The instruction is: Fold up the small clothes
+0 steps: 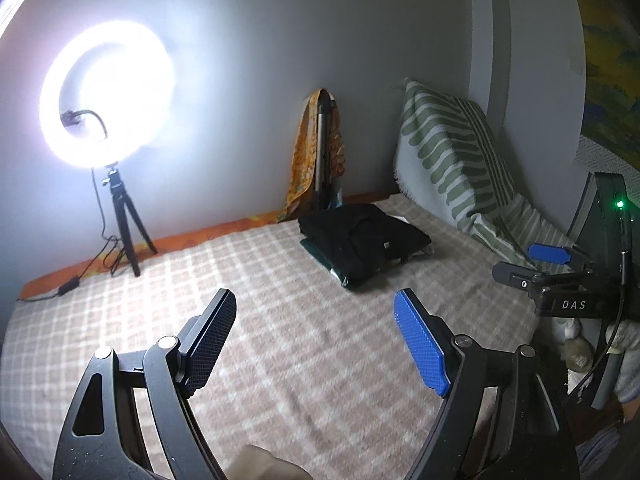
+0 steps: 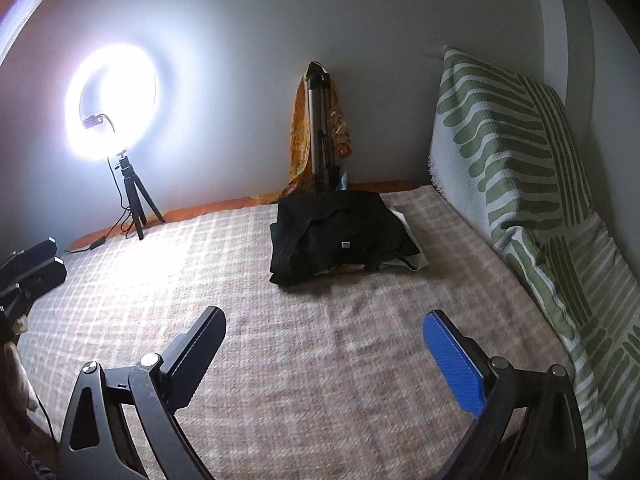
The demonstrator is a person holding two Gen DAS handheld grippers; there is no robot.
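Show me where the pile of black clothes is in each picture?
Left wrist view: the pile of black clothes lies right of the middle, on the checked blanket, near the wall.
Right wrist view: the pile lies in the middle, on the same blanket.
Shared landmark: the folded tripod draped with an orange cloth stands just behind the pile in both.

free: bare blanket [image 2: 320, 360] ahead | blocked: clothes pile [image 2: 340, 236] centre, pillow [image 2: 520, 168] right, ring light [image 2: 114, 120] left
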